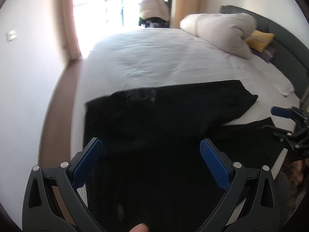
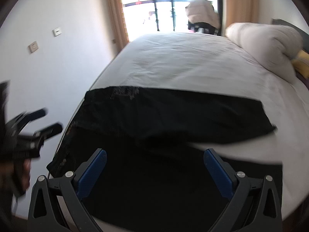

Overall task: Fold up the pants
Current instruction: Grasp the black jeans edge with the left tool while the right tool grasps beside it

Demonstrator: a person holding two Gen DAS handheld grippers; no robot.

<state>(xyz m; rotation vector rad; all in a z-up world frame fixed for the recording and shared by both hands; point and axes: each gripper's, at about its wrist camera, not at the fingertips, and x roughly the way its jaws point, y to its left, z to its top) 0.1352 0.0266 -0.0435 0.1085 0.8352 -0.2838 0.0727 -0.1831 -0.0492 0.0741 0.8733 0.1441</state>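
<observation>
Black pants (image 1: 164, 116) lie spread on the near part of the white bed (image 1: 164, 58), one leg running right, the other along the near edge; they also show in the right wrist view (image 2: 173, 116). My left gripper (image 1: 150, 148) is open and empty above the near part of the pants. My right gripper (image 2: 154, 158) is open and empty above the pants too. The right gripper shows at the right edge of the left wrist view (image 1: 285, 121). The left gripper shows at the left of the right wrist view (image 2: 48, 119), blurred.
A rolled white duvet (image 1: 222, 31) and a yellow pillow (image 1: 258, 38) lie at the head of the bed by the dark headboard (image 1: 289, 44). A bright window (image 2: 164, 5) with curtains is beyond. A white wall (image 1: 29, 67) and brown floor strip run on the left.
</observation>
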